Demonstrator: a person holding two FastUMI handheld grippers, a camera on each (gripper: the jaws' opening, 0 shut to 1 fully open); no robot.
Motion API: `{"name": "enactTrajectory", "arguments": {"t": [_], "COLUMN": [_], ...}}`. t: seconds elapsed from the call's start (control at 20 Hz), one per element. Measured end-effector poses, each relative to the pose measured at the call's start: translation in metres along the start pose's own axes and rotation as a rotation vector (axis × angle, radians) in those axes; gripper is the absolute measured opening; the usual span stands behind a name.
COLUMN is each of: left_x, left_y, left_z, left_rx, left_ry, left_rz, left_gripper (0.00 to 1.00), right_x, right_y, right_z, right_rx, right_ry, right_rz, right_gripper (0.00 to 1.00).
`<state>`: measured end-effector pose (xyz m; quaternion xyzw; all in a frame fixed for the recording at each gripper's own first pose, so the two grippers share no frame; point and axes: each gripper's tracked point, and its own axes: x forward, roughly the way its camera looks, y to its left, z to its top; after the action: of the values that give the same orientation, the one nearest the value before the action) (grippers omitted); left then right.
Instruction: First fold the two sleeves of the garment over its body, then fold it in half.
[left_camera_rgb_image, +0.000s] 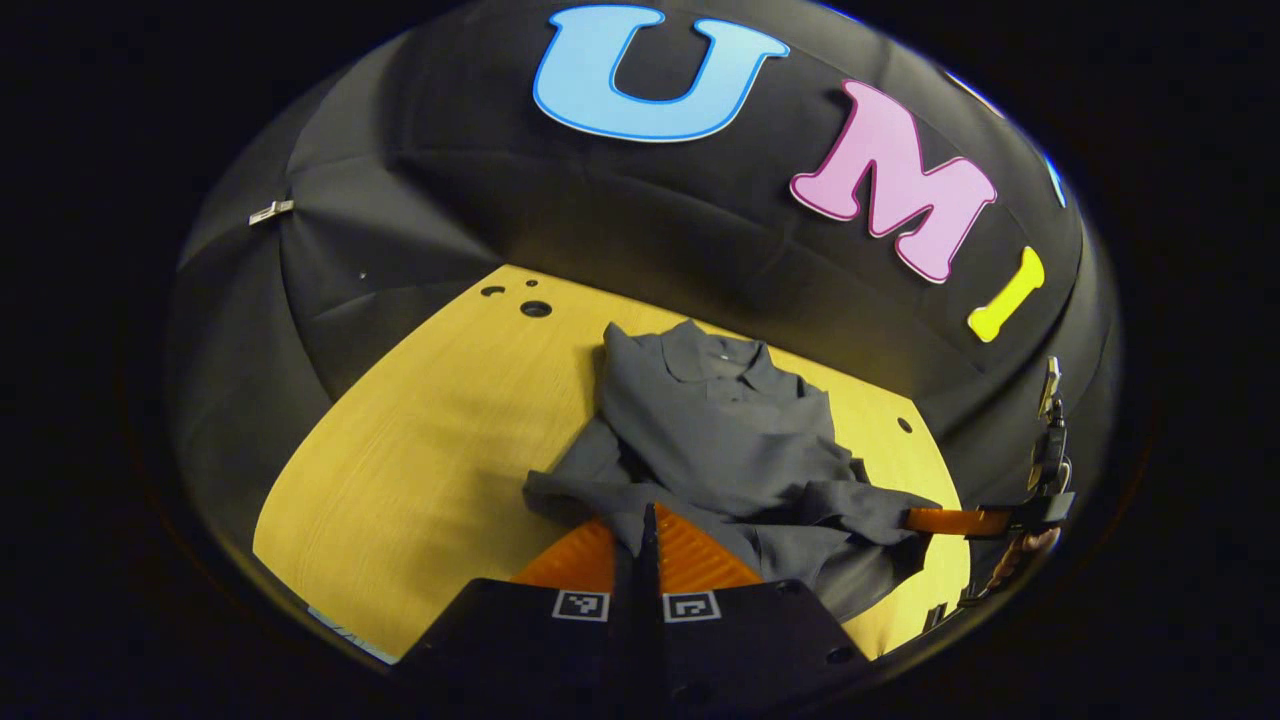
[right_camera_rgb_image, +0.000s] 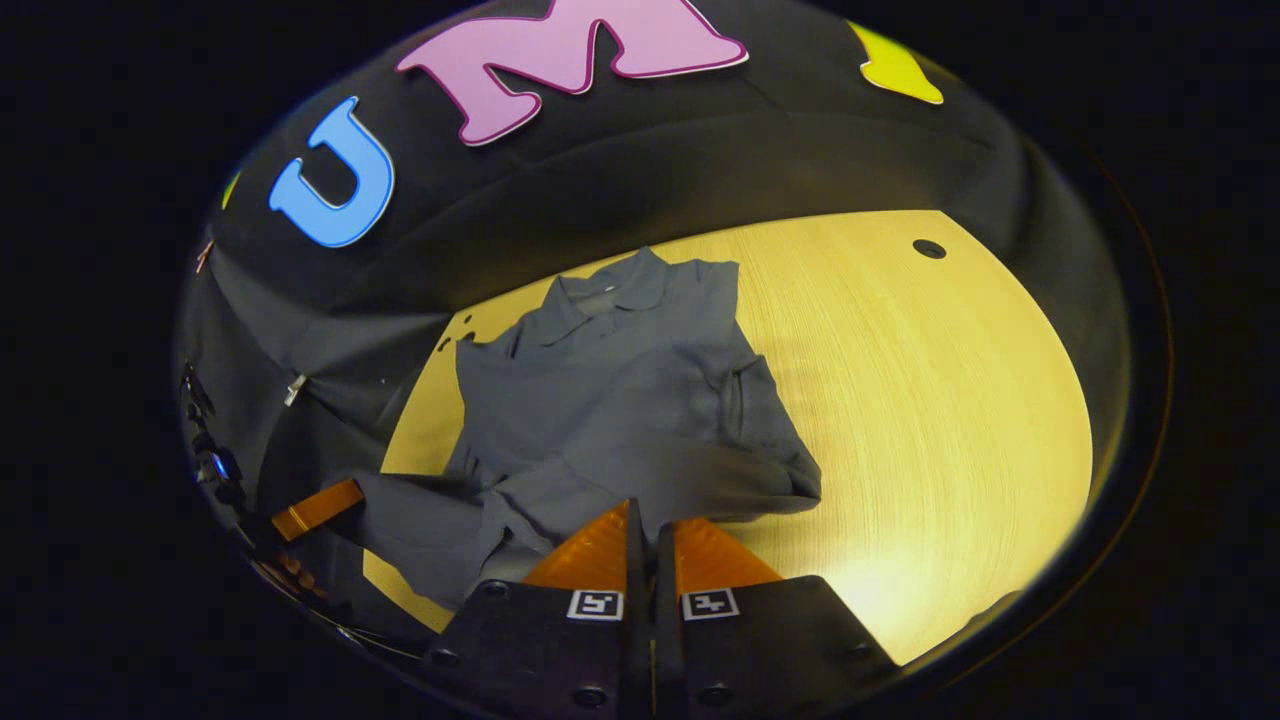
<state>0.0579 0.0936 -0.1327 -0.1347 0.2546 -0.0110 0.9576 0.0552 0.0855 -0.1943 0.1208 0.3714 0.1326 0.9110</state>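
Polo shirt (left_camera_rgb_image: 725, 440), dark grey, lies on the yellow wood-grain surface (left_camera_rgb_image: 430, 470) with its collar (left_camera_rgb_image: 715, 362) pointing toward the booth wall and its hem toward me. In the right gripper view the same shirt (right_camera_rgb_image: 620, 400) shows both sleeves drawn in over the body, so I judge the sleeve folds done and the fold in half to be the step in hand.

My left tongs (left_camera_rgb_image: 650, 545) are closed, with a thin edge of grey fabric pinched between the fingers. This pinch sits at the hem on my left, where a corner grip gives control of the whole lower edge. My right tongs (right_camera_rgb_image: 650, 545) are likewise closed, and the cloth runs right up to the fingertips; I judge them to be gripping the opposite hem corner, though the contact itself is hard to confirm. In the left gripper view the right tongs (left_camera_rgb_image: 955, 520) appear farther off, reaching into the fabric from the side.

Holding both lower corners at once keeps the hem straight, so that it can be carried toward the collar as one line. The lower part of the garment is rumpled and lifted off the surface, which suggests the hem is under tension between the two grips.

Risk: uneven travel of the two tongs would skew the fold or pull a sleeve back out.
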Motion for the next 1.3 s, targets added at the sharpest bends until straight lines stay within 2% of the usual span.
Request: {"name": "enactTrajectory", "arguments": {"t": [0.05, 0.35, 0.75, 0.95, 1.3], "left_x": [0.005, 0.045, 0.115, 0.157, 0.229], "left_y": [-0.002, -0.018, -0.029, -0.023, -0.012], "left_z": [0.009, 0.062, 0.11, 0.127, 0.142], "left_rx": [0.004, 0.016, -0.005, -0.03, -0.001], "left_ry": [-0.008, -0.064, -0.091, -0.096, -0.119], "left_rz": [-0.001, -0.026, -0.042, -0.042, -0.033], "left_gripper": [0.06, 0.05, 0.05, 0.05, 0.05], "right_x": [0.004, 0.031, 0.079, 0.111, 0.167], "right_y": [0.001, 0.004, 0.009, 0.005, -0.018], "right_z": [0.008, 0.054, 0.13, 0.151, 0.18], "right_rx": [0.005, 0.025, 0.051, 0.091, 0.186], "right_ry": [-0.008, -0.059, -0.14, -0.148, -0.142], "right_rz": [0.004, 0.019, 0.033, 0.02, -0.02], "right_gripper": [0.07, 0.07, 0.07, 0.07, 0.06]}}
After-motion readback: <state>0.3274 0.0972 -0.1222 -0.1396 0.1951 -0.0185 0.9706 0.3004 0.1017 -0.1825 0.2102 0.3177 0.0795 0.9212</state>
